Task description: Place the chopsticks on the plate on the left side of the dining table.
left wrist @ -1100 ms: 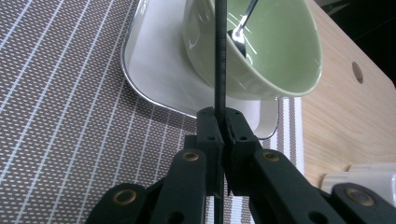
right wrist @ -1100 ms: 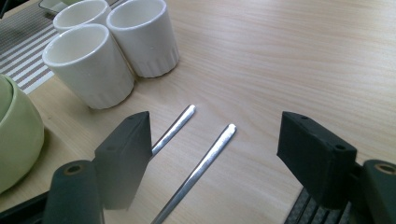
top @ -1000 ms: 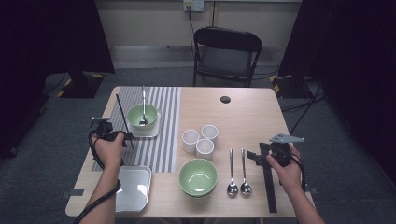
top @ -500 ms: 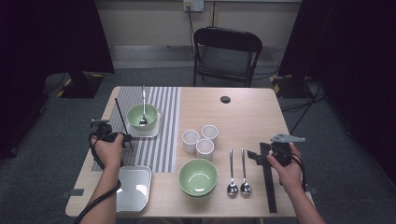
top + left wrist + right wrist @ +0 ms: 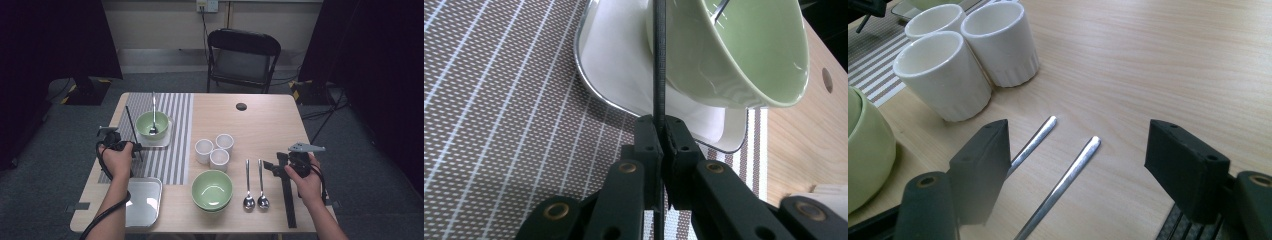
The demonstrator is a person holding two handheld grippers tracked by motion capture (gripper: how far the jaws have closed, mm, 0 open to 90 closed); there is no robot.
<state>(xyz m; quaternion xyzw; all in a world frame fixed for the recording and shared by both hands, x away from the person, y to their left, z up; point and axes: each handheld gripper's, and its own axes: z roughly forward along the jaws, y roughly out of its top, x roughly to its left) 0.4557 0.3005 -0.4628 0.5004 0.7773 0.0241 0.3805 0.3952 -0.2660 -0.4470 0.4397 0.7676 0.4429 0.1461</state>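
Observation:
My left gripper (image 5: pixel 133 146) (image 5: pixel 660 137) is shut on a thin black stick (image 5: pixel 131 127) (image 5: pixel 658 60). The stick points up past a small green bowl (image 5: pixel 151 124) (image 5: pixel 744 45) with a spoon in it. That bowl sits on a white tray (image 5: pixel 166 140) (image 5: pixel 614 55) on the striped placemat (image 5: pixel 177 120). At the table's right, my right gripper (image 5: pixel 272 166) (image 5: pixel 1078 150) is open, its jaws spread over the handle ends of two spoons (image 5: pixel 254 185) (image 5: pixel 1068 175) without touching them. A second black stick (image 5: pixel 288 200) lies on the table under the right hand.
Three white cups (image 5: pixel 214 150) (image 5: pixel 963 55) stand in a cluster mid-table. A larger green bowl (image 5: pixel 212 190) (image 5: pixel 863 155) sits near the front edge, and a metal tray (image 5: pixel 145 200) at the front left. A small black disc (image 5: pixel 241 106) lies at the back, and a folding chair (image 5: pixel 242 55) stands behind.

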